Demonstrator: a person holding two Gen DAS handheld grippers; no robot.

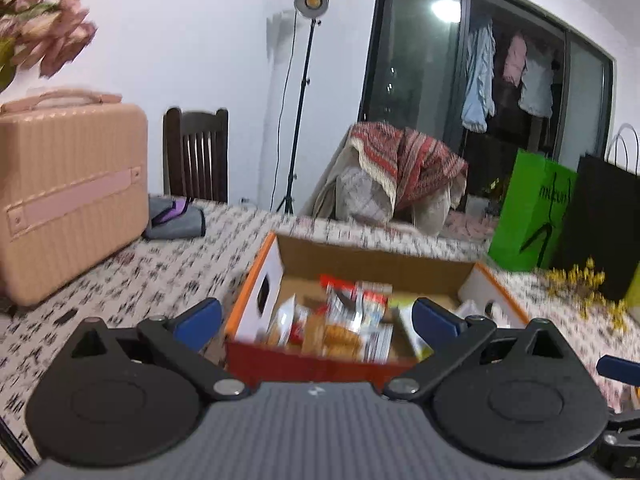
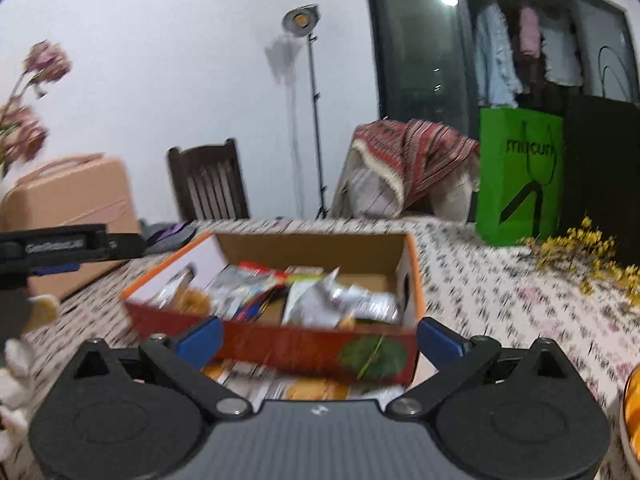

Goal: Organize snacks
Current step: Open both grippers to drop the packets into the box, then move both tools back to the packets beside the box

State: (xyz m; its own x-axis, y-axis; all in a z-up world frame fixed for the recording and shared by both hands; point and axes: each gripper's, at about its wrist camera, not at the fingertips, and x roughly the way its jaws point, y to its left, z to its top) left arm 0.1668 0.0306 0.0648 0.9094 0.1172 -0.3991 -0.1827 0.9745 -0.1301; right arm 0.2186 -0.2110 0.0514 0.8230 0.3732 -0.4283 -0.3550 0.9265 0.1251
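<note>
An open cardboard box [image 1: 256, 304] [image 2: 280, 342] with orange rims and a red front wall stands on the patterned table. Several snack packets [image 1: 344, 326] [image 2: 320, 300] lie inside it, silver, red and orange. My left gripper [image 1: 318, 322] hovers open just in front of the box, nothing between its blue fingertips [image 1: 202, 322]. My right gripper [image 2: 320, 340] is open too, its blue pads [image 2: 438, 340] flanking the box's front wall without holding anything. More flat snack packets [image 2: 296, 388] lie on the table under the right gripper. The left gripper's body [image 2: 60, 246] shows at the left edge of the right wrist view.
A pink hard case [image 1: 68, 196] stands on the table at left, with a grey pouch [image 1: 176, 220] beside it. Green [image 2: 520, 176] and black paper bags [image 2: 604, 176] stand at right, yellow flowers [image 2: 580, 252] before them. Chairs, a lamp stand and a glass door lie beyond.
</note>
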